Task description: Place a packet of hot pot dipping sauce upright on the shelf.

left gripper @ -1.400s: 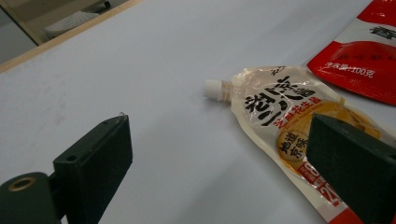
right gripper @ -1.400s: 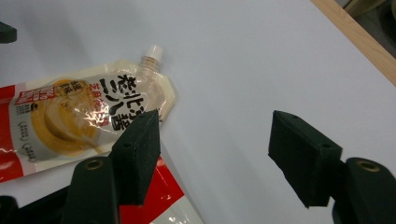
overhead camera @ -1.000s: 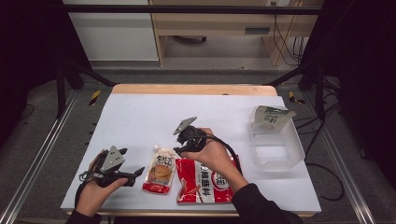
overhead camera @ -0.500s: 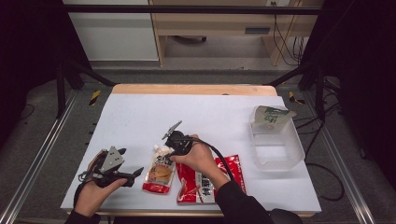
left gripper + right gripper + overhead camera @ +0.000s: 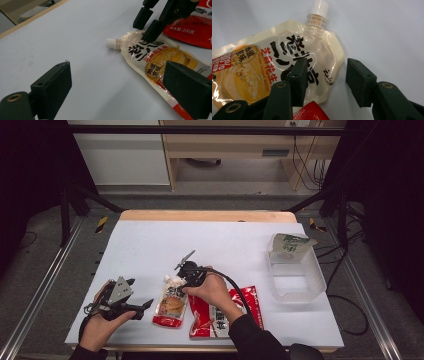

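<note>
Right hand-held gripper (image 5: 186,277) lower, astride pouch (image 5: 171,301) edge

The left hand (image 5: 102,322) rests near the front left corner of the table, wrapped round the black left gripper (image 5: 141,306) with the grey three-cornered plate on top. That gripper lies about level, pointing toward the table's right edge, its jaws standing wide apart with nothing between them. The right forearm, in a dark sleeve, comes in over the front edge. The right hand (image 5: 212,290) tilts the black right gripper (image 5: 176,281) downward, cable trailing back along the arm; its jaws have just been closing and stand partly apart.
</note>
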